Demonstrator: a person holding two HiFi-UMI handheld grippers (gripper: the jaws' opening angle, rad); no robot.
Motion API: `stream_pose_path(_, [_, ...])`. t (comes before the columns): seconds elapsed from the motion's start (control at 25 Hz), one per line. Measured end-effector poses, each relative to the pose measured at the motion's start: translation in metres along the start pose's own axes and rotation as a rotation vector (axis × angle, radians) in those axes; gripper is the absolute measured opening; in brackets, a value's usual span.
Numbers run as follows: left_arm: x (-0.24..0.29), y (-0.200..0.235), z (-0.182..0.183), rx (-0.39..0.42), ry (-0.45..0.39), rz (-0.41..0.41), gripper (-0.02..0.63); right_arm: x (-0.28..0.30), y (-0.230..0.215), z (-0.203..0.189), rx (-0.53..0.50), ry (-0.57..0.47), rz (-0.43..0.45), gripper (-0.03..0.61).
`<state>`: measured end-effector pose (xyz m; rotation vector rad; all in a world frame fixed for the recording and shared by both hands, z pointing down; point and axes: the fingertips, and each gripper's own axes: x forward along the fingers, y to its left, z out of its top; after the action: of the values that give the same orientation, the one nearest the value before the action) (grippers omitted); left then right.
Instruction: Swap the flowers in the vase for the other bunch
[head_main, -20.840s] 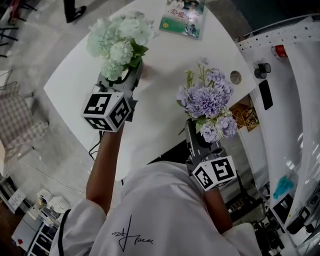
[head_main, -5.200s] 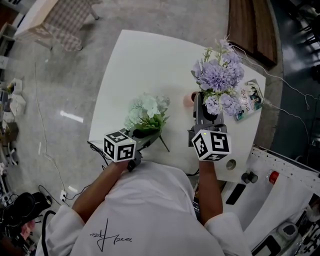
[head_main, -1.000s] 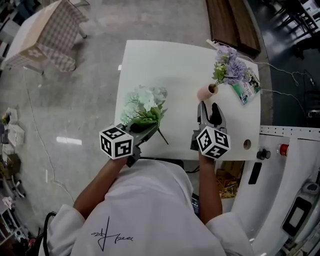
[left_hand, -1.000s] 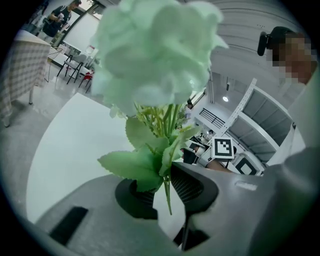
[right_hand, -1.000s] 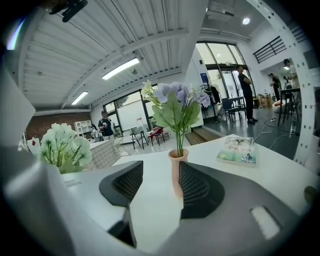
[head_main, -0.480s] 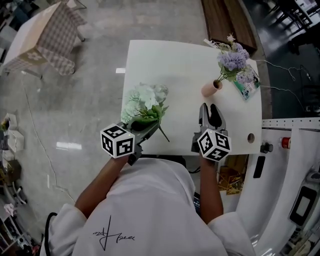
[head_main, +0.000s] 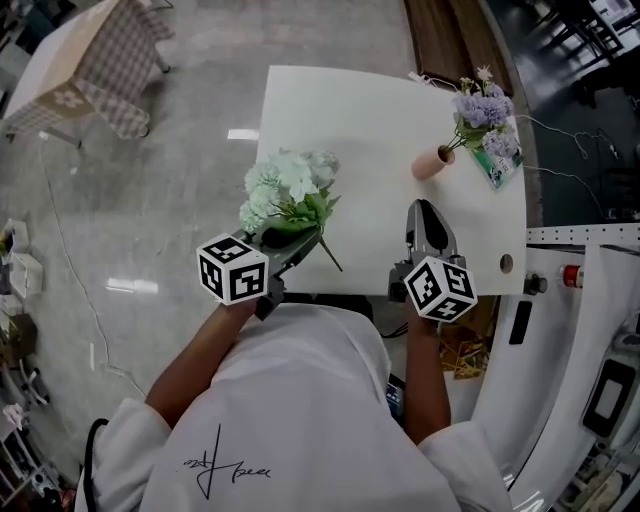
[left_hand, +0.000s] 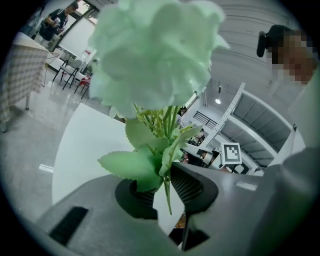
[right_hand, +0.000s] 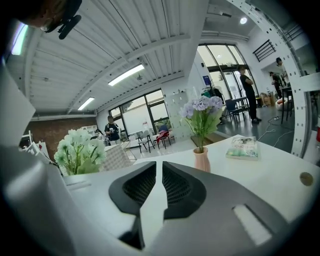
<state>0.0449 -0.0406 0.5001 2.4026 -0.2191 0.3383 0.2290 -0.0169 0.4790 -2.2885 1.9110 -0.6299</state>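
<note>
Grey polished floor (head_main: 150, 220) surrounds a white worktop (head_main: 370, 120), and the work is spread along its near edge and right side. At the left, the left claw (head_main: 293, 245) pinches the pale green bunch (head_main: 285, 190) low on its stems (left_hand: 166, 186). The heads lean out over the worktop's left edge and one stem end pokes out toward the middle. Further right, the right claw (head_main: 427, 212) hovers over the near edge with nothing between its jaws. They have just been closing and are now all but pressed together, with only a thin slit left. Well apart from it, near the right edge, stands the small pink vase (head_main: 433, 162) with the purple flowers (head_main: 483, 112) in it, and it is just beside a booklet (head_main: 497, 170). Since the vase already carries one bunch and the other is held free, I judge that the step in hand is to lay the pale green bunch down. To do this well, bring it further in from the edge and lower it until the stems and heads rest flat. Only then spread the claw, so that nothing rolls off. Keep the movement away from the vase, which looks light and top-heavy.
</note>
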Motion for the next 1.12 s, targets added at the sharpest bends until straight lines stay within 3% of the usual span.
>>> stream_pose_path(0.24, [-0.003, -0.012, 0.008, -0.028, -0.041, -0.039, 0.083, -0.012, 0.010, 0.006, -0.031, 0.005, 0.045, 0.012])
stream_pose_path(0.6, [-0.009, -0.031, 0.012, 0.017, -0.044, -0.048, 0.083, -0.031, 0.025, 0.004, -0.034, 0.024, 0.089, 0.006])
stream_pose_path(1.12, [-0.014, -0.050, 0.029, 0.104, -0.067, -0.033, 0.077, -0.056, 0.038, 0.018, -0.068, 0.005, 0.085, 0.005])
